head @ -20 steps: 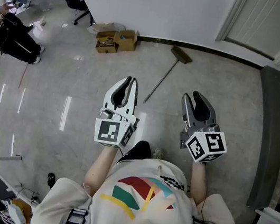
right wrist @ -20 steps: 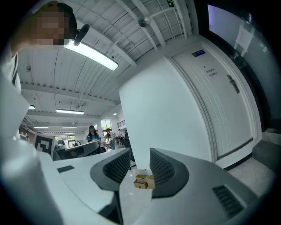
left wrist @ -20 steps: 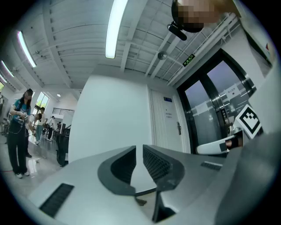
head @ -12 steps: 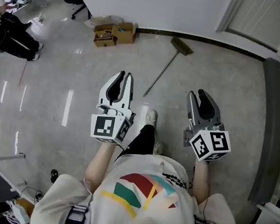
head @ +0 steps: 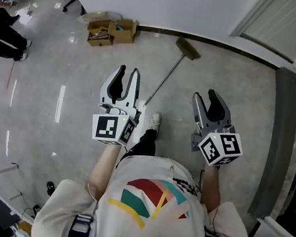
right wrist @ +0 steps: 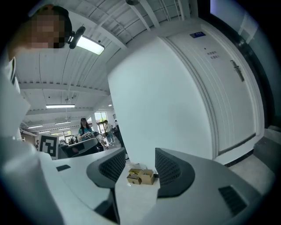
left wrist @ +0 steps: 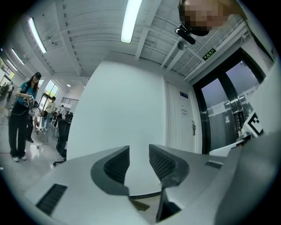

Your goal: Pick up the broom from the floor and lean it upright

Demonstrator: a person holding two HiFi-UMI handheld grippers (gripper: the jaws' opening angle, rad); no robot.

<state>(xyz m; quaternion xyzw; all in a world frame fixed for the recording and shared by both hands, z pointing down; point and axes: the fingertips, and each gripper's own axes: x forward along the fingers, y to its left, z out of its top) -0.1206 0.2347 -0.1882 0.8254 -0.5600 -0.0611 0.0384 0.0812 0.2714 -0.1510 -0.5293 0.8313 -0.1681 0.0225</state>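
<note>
The broom (head: 170, 71) lies flat on the grey floor, its brush head (head: 188, 48) near the white wall and its thin handle running back toward me. In the head view my left gripper (head: 126, 75) hovers just left of the handle's near end, jaws apart and empty. My right gripper (head: 209, 97) hangs to the right of the handle, also open with nothing between its jaws. Both point roughly level at the wall. The left gripper view shows the left gripper (left wrist: 138, 158) against bare wall; the right gripper view shows the right gripper (right wrist: 139, 166). The broom appears in neither gripper view.
Open cardboard boxes (head: 110, 31) sit by the wall left of the broom, also seen as the boxes (right wrist: 140, 176). A white door (head: 292, 24) stands at the right, with a dark threshold strip (head: 276, 132) along the floor. A person (head: 3, 38) stands far left; office chairs beyond.
I have stepped toward the wall: the broom and boxes have come nearer in the head view, and a shoe now shows near the handle's end. Both grippers stay open.
</note>
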